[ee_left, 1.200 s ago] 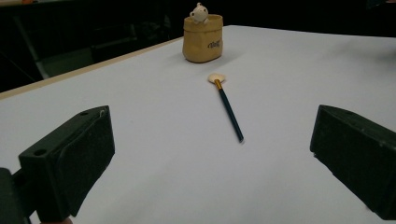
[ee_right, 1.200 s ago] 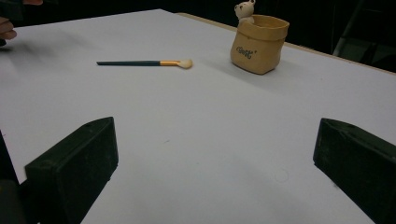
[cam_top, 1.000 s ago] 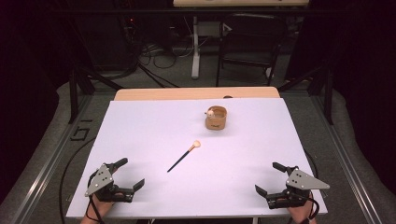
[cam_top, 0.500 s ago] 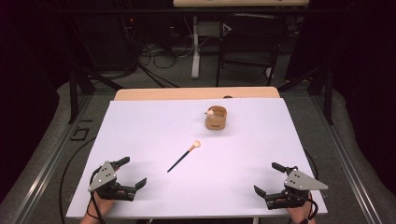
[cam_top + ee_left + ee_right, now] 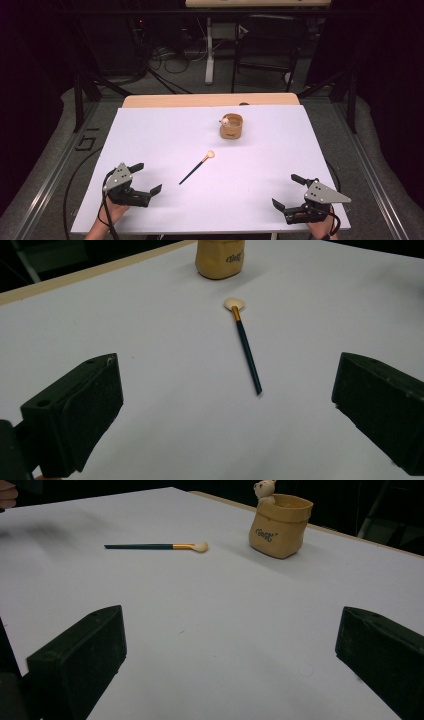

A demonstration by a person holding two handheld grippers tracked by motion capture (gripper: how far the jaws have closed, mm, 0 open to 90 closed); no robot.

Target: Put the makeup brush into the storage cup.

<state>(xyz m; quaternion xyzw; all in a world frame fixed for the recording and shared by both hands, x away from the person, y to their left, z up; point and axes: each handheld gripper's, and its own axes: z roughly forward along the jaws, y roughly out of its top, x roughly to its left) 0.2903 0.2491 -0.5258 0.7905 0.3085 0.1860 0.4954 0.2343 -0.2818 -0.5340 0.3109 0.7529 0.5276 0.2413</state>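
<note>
Having edged my left hand-held gripper (image 5: 142, 179), jaws wide and empty, nearer the brush (image 5: 197, 168) on the counter (image 5: 165, 135), I judge pickup imminent; right hand-held gripper (image 5: 288, 192) idles agape.

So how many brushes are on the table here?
1. The brush lies flat mid-table, bristles toward the tan pot, between the open left gripper and right gripper. The pot's inside is hidden, so more could sit there.

pouch (image 5: 279, 527) | dark cursive word on front | too blurred to read
</note>
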